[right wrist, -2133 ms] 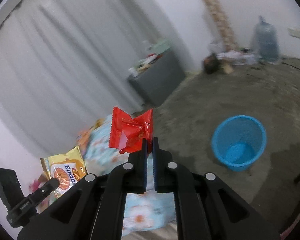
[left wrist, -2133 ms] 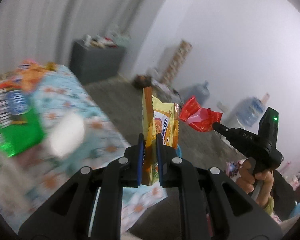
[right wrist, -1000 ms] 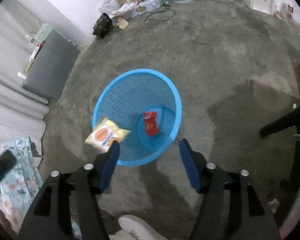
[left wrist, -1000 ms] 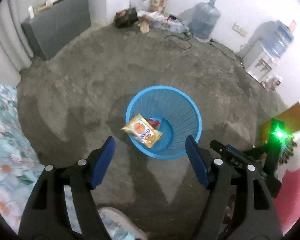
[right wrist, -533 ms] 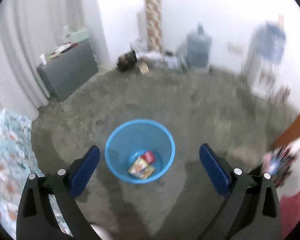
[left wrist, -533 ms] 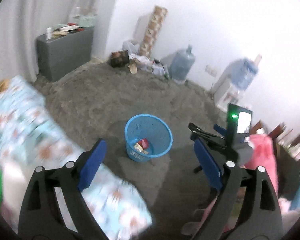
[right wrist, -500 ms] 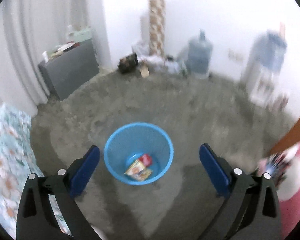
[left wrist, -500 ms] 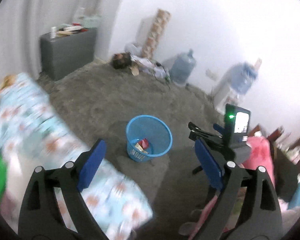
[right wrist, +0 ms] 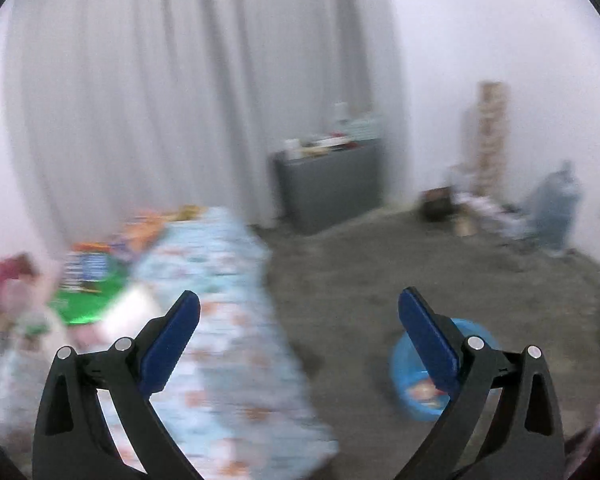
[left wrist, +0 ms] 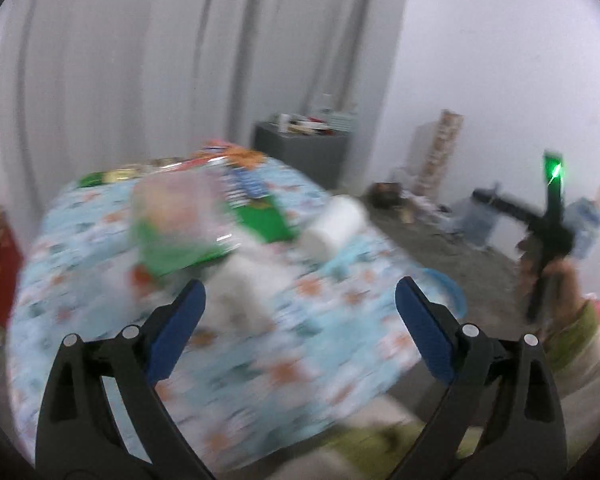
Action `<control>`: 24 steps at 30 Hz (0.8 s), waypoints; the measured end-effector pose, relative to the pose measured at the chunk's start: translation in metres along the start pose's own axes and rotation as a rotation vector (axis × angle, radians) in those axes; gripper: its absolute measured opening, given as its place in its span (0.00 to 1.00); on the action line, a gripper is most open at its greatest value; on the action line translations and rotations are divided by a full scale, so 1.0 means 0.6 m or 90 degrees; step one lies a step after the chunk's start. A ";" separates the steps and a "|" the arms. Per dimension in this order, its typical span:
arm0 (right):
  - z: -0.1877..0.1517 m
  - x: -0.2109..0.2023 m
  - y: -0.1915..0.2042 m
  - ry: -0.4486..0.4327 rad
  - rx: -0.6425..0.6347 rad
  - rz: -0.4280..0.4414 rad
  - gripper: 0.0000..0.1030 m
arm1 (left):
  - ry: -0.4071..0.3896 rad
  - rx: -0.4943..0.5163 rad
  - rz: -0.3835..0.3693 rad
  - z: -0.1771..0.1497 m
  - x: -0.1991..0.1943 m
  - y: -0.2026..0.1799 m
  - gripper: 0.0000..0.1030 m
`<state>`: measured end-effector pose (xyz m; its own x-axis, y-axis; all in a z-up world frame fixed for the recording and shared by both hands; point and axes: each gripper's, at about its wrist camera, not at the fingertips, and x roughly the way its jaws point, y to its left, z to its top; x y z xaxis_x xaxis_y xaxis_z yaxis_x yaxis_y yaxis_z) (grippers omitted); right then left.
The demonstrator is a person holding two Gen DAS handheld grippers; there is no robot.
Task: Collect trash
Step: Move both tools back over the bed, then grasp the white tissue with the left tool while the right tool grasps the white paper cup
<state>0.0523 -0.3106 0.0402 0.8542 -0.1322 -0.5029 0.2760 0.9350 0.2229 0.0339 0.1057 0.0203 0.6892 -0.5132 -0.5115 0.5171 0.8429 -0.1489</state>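
A: How do the fingers stand on the left gripper (left wrist: 300, 320)?

B: Spread wide, nothing between them. The blue pads (left wrist: 176, 330) sit far apart, and ahead of them lies the table (left wrist: 260, 376) under its flowered blue cloth.

A: And the right gripper (right wrist: 300, 330)?

B: The same, fingers wide apart and empty. In the left wrist view it also shows far off beyond the right finger, a green light on it, though too blurred there to read its fingers.

A: Where is the trash?

B: On the table, ahead of the left gripper's left finger: a green packet (left wrist: 180, 240) nearest, a second green packet (left wrist: 266, 220) just behind it, and orange wrappers (left wrist: 228, 156) at the far edge. A white roll (left wrist: 334, 226) lies ahead, between the two fingers. All is smeared by motion, so I cannot tell what touches what.

A: And the basket?

B: The blue basket (right wrist: 410, 376) stands on the floor, partly behind the right gripper's right finger, with something coloured lying in it. From the left wrist only its rim shows, past the table edge, just beyond the right finger.
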 end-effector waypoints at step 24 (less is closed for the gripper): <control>0.023 0.327 0.132 0.306 0.168 0.350 0.90 | 0.056 0.053 0.085 -0.027 0.130 0.061 0.58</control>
<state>0.2478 -0.2669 -0.0294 0.6303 0.5421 -0.5557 0.0151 0.7071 0.7069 0.0986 0.0990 -0.0388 0.7090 -0.3789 -0.5948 0.4670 0.8842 -0.0067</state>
